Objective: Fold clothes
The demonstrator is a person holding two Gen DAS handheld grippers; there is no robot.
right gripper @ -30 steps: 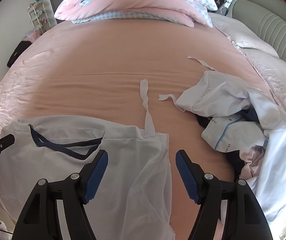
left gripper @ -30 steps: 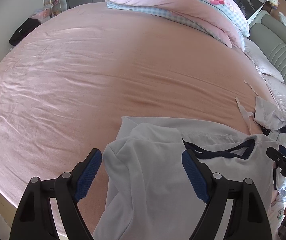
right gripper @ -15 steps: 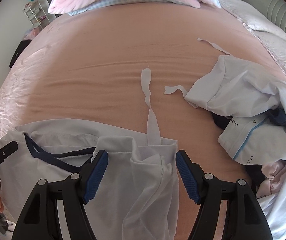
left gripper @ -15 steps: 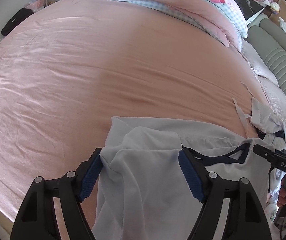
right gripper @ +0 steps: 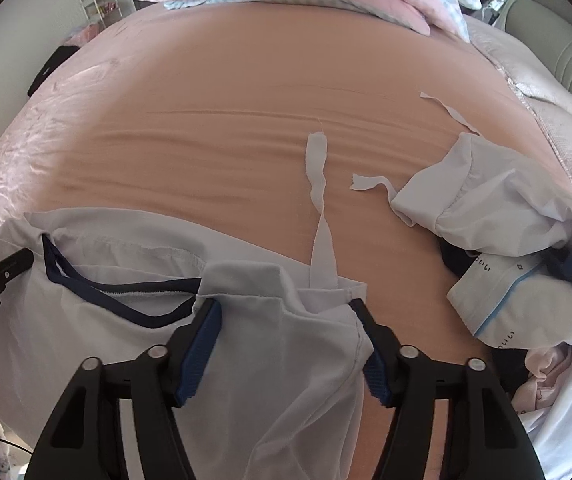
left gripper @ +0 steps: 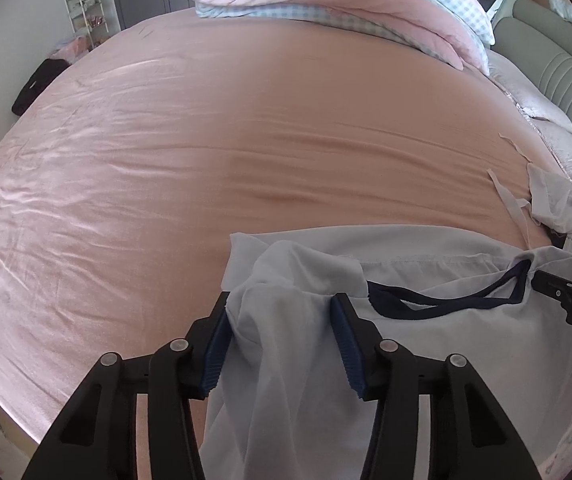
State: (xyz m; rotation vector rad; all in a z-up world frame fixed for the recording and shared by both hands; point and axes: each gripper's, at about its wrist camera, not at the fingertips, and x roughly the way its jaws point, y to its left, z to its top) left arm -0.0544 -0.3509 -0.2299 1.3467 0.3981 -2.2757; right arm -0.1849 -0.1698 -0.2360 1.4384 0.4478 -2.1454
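Pale blue thin fabric fills the gap of the left claw (left gripper: 280,344): its blue pads (left gripper: 217,346) are partly closed around a bunched shoulder of the shirt (left gripper: 446,344), touching cloth on both sides, though we cannot tell how firm the pinch is. The right claw (right gripper: 288,346) brackets the other shoulder likewise. The shirt lies at the near edge of the bed (left gripper: 246,140), navy collar (right gripper: 98,300) between the claws. We judge it light, limp and apt to slip or crumple; hold at the shoulder seams. A long fabric strip (right gripper: 318,184) runs away from it. To the right sits a clothes pile (right gripper: 506,248), close enough to crowd a sideways fold. A folded duvet (left gripper: 346,4) lies at the far end, well apart.
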